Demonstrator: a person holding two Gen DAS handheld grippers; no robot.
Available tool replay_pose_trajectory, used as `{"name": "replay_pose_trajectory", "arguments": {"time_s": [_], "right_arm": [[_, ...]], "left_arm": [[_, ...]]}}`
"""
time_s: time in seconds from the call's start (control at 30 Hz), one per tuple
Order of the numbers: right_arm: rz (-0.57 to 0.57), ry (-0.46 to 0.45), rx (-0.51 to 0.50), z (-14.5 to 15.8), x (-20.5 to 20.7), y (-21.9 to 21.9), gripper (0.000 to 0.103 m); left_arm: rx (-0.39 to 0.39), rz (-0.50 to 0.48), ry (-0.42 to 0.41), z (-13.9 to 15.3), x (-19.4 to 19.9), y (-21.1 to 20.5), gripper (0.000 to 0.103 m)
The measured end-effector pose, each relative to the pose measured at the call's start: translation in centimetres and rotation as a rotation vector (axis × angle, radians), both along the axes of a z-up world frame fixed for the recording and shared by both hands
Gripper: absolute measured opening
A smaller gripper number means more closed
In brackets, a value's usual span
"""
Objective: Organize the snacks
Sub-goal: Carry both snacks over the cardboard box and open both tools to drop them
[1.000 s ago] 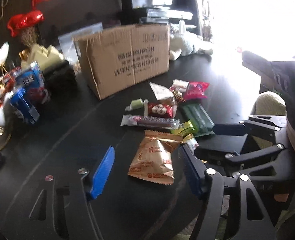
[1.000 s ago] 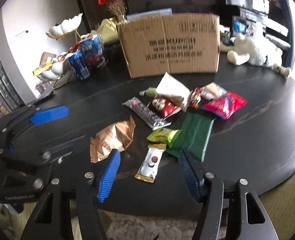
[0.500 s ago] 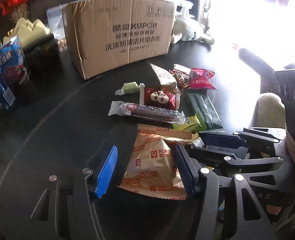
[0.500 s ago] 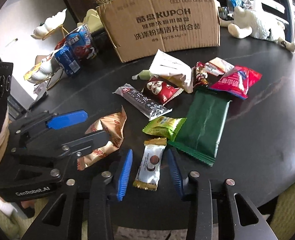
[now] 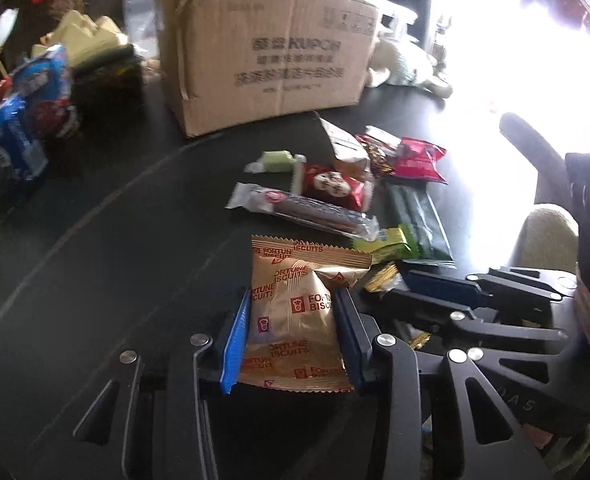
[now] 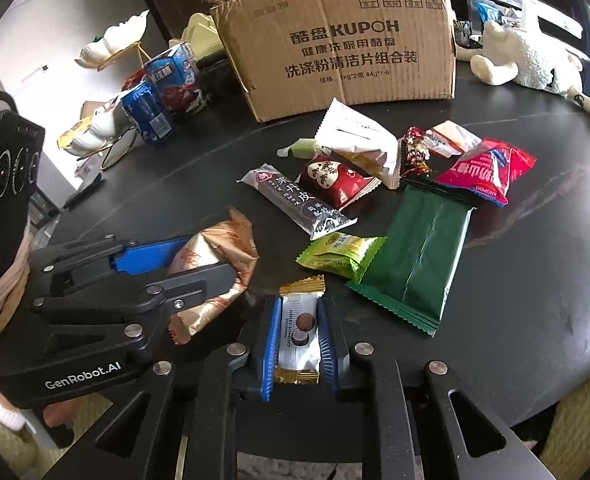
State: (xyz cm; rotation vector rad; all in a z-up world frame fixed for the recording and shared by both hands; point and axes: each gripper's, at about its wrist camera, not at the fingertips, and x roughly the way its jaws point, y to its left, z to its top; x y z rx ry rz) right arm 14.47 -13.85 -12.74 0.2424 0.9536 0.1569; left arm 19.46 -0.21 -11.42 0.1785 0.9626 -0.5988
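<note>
Tan foil packet: the Fortune Biscuits packet (image 5: 291, 320) lies flat on the black worktop (image 5: 107, 264), between the two blue pads of the left hand-held gripper (image 5: 293, 332).
Left hand-held gripper: its jaws are closing; both pads sit against the packet's sides, and its foil bulges between them.
Blue snack bags: a cluster of blue bags (image 5: 27, 116) stands far off to the left of the left hand-held gripper, beside a black holder with pale yellow packs (image 5: 91, 40).
Cardboard box: the brown box (image 6: 339, 36) with printed characters stands at the far side of the worktop, beyond both hand-held grippers.
Long bar: a dark wrapped bar (image 6: 297, 200) lies ahead of the right hand-held gripper, angled away to the left, with a red packet (image 6: 333, 178) just beside it and a small pale green candy (image 6: 301, 148) beyond.
White and gold packet: a small white packet with gold ends (image 6: 298, 332) sits lengthwise inside the right hand-held gripper (image 6: 297, 334).
Right hand-held gripper: closed tight on the white and gold packet, both blue pads pressing its long sides.
Green packets: a lime green packet (image 6: 341, 254) lies ahead and slightly right of the right hand-held gripper, touching a large dark green wrapper (image 6: 419, 256).
Far right: a bright red bag (image 6: 489, 170) lies beyond the dark green wrapper, and a white plush toy (image 6: 527, 60) rests near the box.
</note>
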Motion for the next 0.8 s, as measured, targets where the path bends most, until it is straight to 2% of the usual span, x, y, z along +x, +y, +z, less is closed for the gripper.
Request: {"name": "replay_pose_trajectory", "arguments": {"time_s": [0.37,0.8], "right_arm": [[0.024,-0.062,0.008,2.0,-0.6,-0.4,0.020],[0.058,-0.201,-0.006,7.5,-0.7,-2.6,0.020]], "left_arm": [[-0.021,0.120,-0.040,2.0,-1.2,0.1,0.040],[-0.051,0.182,-0.191,8.7,-2.5,-1.4,0.040]]}}
